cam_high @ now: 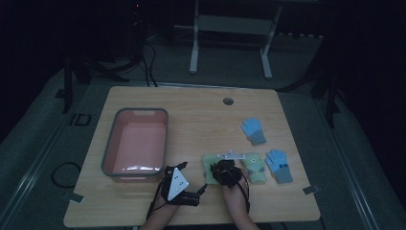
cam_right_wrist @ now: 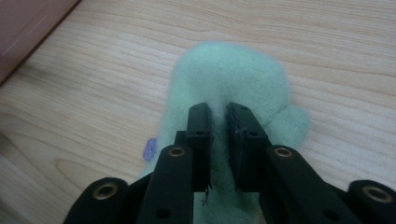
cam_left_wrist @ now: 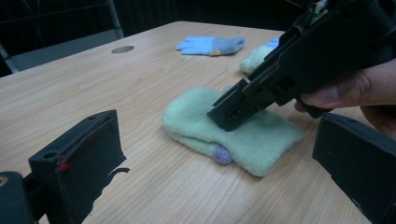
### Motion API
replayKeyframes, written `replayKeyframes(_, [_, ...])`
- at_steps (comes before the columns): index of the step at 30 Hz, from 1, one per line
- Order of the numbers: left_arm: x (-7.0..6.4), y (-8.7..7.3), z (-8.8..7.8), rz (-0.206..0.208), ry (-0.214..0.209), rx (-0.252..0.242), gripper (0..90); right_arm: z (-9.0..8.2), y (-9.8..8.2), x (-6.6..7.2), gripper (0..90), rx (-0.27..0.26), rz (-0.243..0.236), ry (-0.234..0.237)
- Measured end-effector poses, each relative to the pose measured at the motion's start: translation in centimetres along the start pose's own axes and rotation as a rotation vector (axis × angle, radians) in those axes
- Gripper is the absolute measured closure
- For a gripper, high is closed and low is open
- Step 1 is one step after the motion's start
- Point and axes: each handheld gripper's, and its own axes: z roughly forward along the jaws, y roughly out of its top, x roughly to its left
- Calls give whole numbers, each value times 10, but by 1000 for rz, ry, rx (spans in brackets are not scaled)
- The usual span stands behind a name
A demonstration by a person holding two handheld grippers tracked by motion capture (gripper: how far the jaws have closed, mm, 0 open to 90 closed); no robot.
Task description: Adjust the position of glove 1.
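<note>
One R tool (cam_right_wrist: 218, 114), tilted down, jaws barely apart on green mitten (cam_right_wrist: 229, 74), L tool (cam_left_wrist: 210, 154) wide open

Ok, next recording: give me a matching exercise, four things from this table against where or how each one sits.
Things:
1. pink bin
2. green mitten
3. far blue glove
4. left gripper

States:
A. lying alone toward the table's far right
B. jaws wide apart, nothing between them
C. at the table's left
D. under the right gripper, a narrow gap between its jaws

Pairs: 1-C, 2-D, 3-A, 4-B
</note>
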Motion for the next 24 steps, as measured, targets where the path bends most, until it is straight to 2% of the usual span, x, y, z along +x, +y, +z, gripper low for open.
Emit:
replayKeyframes(5, [0, 0, 0, 2, 3, 2, 16, 0, 0, 0, 738, -10, -35, 12])
replayKeyframes(11, [0, 0, 0, -5, 3, 2, 16, -10, 8, -4, 617, -34, -75, 22])
replayKeyframes(14, [0, 0, 0, -4, 3, 2, 16, -18, 16, -11, 614, -61, -93, 24])
replayKeyframes(17, [0, 0, 0, -3, 5, 3, 16, -26, 21, -18, 605, -76, -91, 38])
replayKeyframes(24, [0, 0, 0, -5, 7, 2, 16, -47, 28, -41, 601, -113, -160, 21])
